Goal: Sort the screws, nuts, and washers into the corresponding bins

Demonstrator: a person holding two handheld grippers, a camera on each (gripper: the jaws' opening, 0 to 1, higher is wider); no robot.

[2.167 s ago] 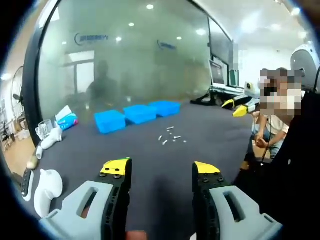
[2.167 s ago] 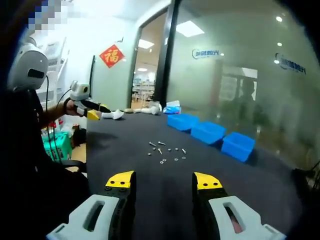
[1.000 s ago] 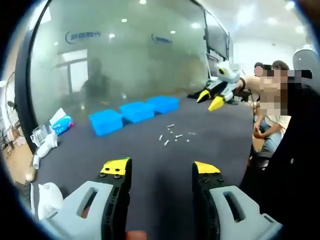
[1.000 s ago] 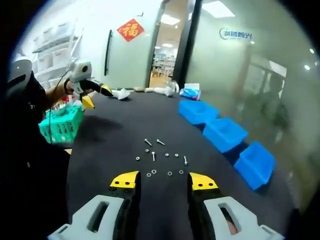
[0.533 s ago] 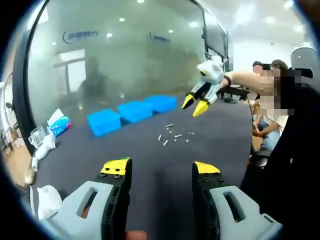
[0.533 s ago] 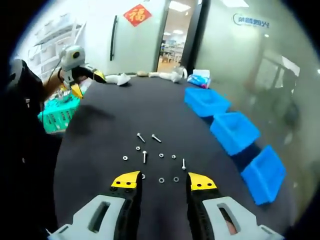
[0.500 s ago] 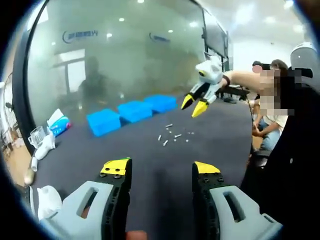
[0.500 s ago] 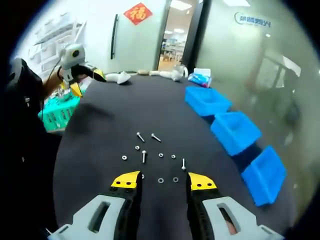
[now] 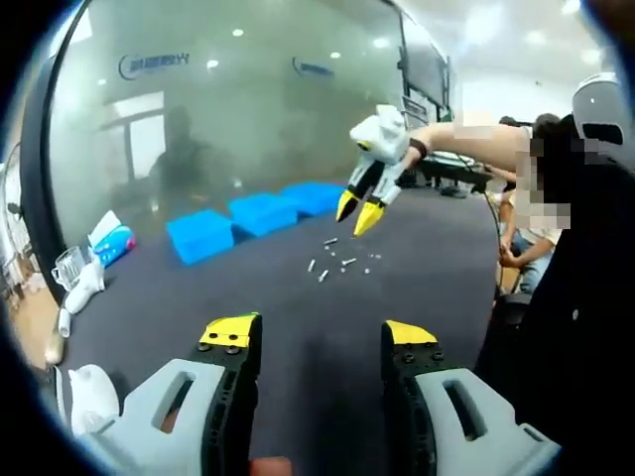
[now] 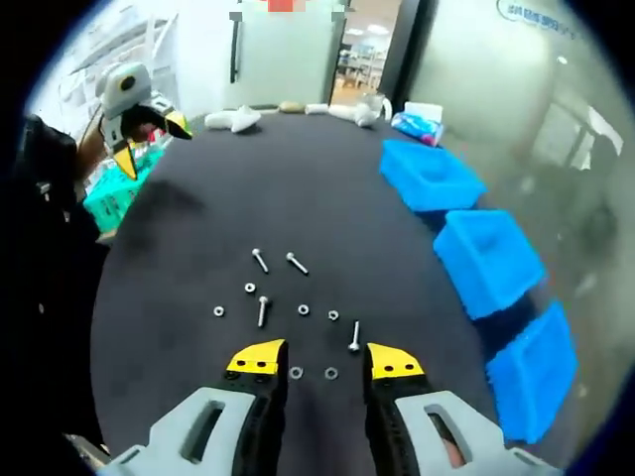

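Note:
Several small screws (image 10: pixel 262 310), nuts and washers (image 10: pixel 330 374) lie scattered on the dark table (image 10: pixel 327 208). They lie just ahead of and between the yellow tips of my right gripper (image 10: pixel 325 359), which hangs open above them. Three blue bins (image 10: pixel 430 175) stand in a row to their right. In the left gripper view the right gripper (image 9: pixel 358 210) hovers open over the fasteners (image 9: pixel 332 263), with the blue bins (image 9: pixel 200 234) behind. My left gripper (image 9: pixel 319 332) is open and holds nothing, well back from the pile; the left gripper (image 10: pixel 149 139) reaches in at upper left.
A glass wall (image 9: pixel 248 109) runs behind the bins. White objects (image 9: pixel 84 288) and a blue packet (image 9: pixel 111 246) lie at the table's left end. A green basket (image 10: pixel 114 203) stands beside the table. A seated person (image 9: pixel 521 248) is at the far right edge.
My right gripper has come forward and tipped down over the fasteners, which now lie at its tips. In the left gripper view it swung left and lower, over the pile.

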